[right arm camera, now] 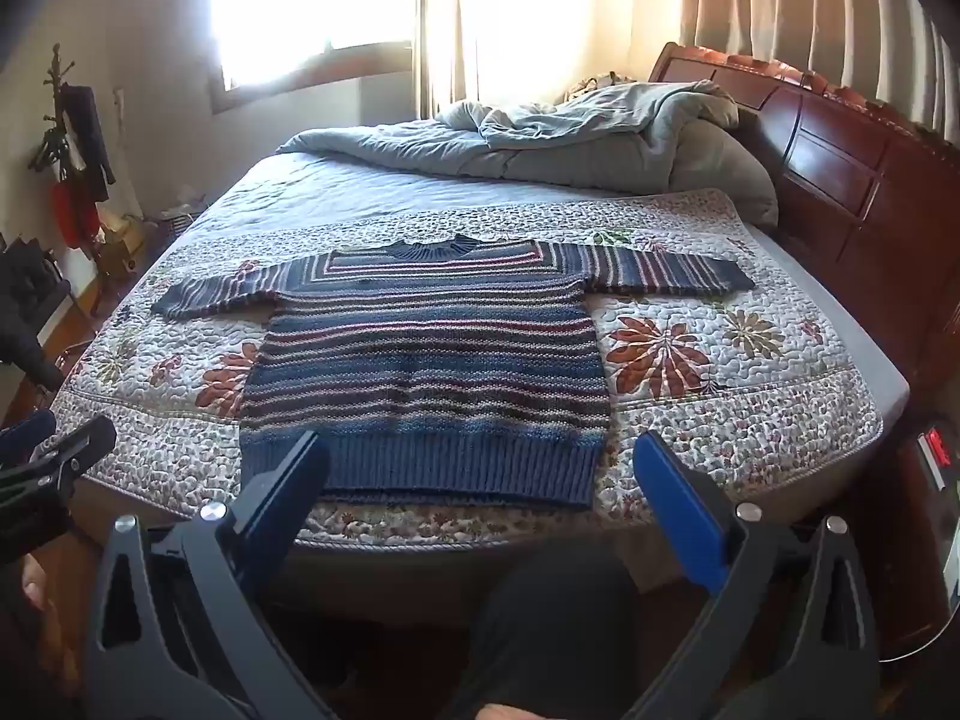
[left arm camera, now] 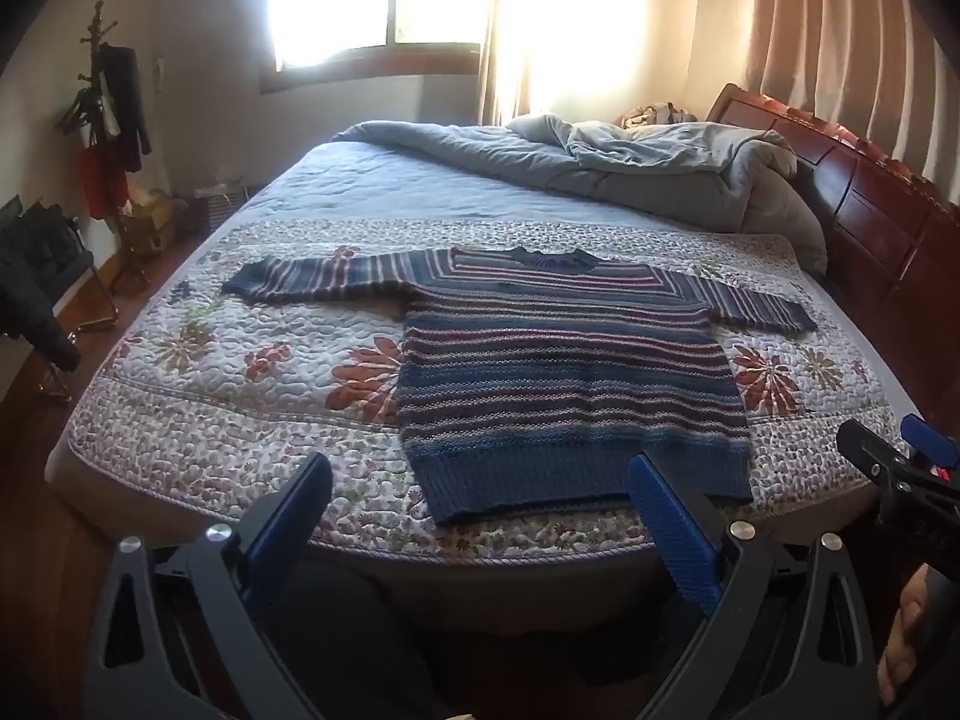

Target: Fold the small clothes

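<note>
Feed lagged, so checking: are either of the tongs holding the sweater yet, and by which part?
Nothing is held. Left tongs and right tongs are both wide open, short of the sweater, which lies flat on the bed, sleeves spread.

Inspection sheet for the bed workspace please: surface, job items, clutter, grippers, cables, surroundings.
Surface: bed with a floral quilt spread flat across its near part.
Job's things: striped sweater lies flat on the quilt, both sleeves spread out sideways, collar away from the cameras, hem towards the near edge; not yet folded.
Clutter: crumpled grey duvet bunched at the far side by the headboard, apart from the sweater.
Grippers: left gripper open, holding nothing; right gripper open, holding nothing; both short of the hem, fingers not touching it.
Cables: nothing seen.
Surroundings: bright window, curtains, coat rack with clothes on the left.
</note>
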The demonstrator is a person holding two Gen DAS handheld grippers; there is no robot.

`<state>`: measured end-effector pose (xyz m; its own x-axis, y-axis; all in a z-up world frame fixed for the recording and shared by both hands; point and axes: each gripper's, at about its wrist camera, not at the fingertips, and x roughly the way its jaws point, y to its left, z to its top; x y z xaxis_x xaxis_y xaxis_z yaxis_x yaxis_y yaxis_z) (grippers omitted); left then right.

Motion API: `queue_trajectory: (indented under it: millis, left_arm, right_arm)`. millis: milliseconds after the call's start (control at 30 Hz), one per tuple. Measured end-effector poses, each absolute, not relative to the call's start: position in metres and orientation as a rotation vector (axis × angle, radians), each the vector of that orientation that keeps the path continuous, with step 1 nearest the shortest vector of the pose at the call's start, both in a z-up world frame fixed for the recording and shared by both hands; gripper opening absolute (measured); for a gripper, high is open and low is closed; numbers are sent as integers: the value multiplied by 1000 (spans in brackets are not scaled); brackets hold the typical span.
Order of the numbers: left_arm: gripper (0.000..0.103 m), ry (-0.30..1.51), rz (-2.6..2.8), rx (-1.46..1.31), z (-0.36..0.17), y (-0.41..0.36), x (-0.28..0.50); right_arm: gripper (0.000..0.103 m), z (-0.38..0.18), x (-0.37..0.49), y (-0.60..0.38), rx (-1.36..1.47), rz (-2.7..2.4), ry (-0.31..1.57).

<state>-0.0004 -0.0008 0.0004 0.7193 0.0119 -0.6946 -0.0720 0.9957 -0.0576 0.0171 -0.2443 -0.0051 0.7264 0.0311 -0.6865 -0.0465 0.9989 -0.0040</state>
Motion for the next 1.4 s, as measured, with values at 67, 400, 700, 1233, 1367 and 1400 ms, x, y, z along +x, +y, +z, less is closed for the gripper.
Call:
queue_trajectory:
  millis: [67, 400, 700, 1233, 1367, 1400]
  left_arm:
    - [99, 768, 49, -85, 1, -1, 0]
    - [99, 767, 49, -88, 7, 1, 3]
    - [99, 766, 52, -83, 6, 0, -1]
    - [99, 765, 55, -83, 6, 2, -2]
    - [99, 765, 54, -83, 6, 2, -1]
    - [99, 766, 54, -82, 7, 3, -1]
  right_arm:
    - [100, -4, 17, -244, -22, 42, 755]
    - [100, -2, 18, -240, -18, 45, 762]
    - [100, -7, 16, -244, -11, 47, 762]
    - [100, -7, 16, -242, -18, 47, 763]
    - [100, -7, 16, -242, -18, 45, 762]
    - [100, -7, 16, -242, -19, 45, 761]
